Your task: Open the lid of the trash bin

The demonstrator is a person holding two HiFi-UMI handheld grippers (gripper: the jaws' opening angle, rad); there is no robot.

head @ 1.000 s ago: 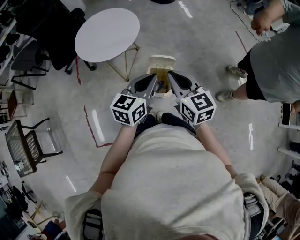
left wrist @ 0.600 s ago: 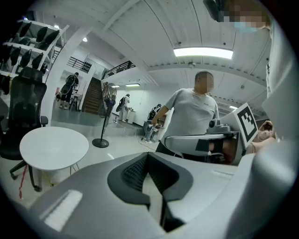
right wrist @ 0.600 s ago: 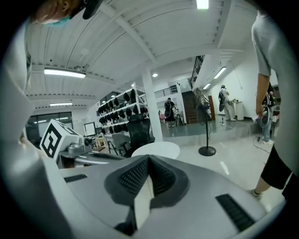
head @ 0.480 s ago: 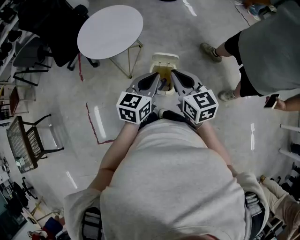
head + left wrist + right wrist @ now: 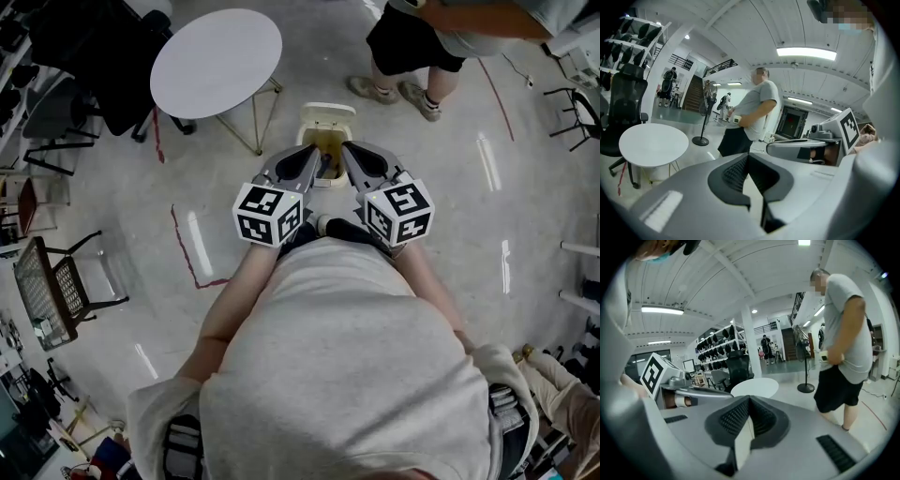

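Observation:
A small cream trash bin (image 5: pixel 325 120) stands on the floor just ahead of the person's feet. Its brownish inside (image 5: pixel 329 141) shows between the two grippers, and the cream lid (image 5: pixel 327 112) seems to be tipped back at the far side. My left gripper (image 5: pixel 316 156) and right gripper (image 5: pixel 343 152) hover side by side over the bin's near half and hide its front rim. In the left gripper view the left gripper (image 5: pixel 746 158) is shut with nothing in it. The right gripper (image 5: pixel 749 402) is shut and empty in its own view too.
A round white table (image 5: pixel 216 64) on thin legs stands left of the bin, with a black office chair (image 5: pixel 98 52) behind it. A person (image 5: pixel 427 37) stands just past the bin on the right. A wire chair (image 5: pixel 52 291) sits far left, and red tape (image 5: pixel 181 246) marks the floor.
The bystander has walked from the right side round to just behind the bin. Both grippers stay shut and hold almost the same spot over the bin.

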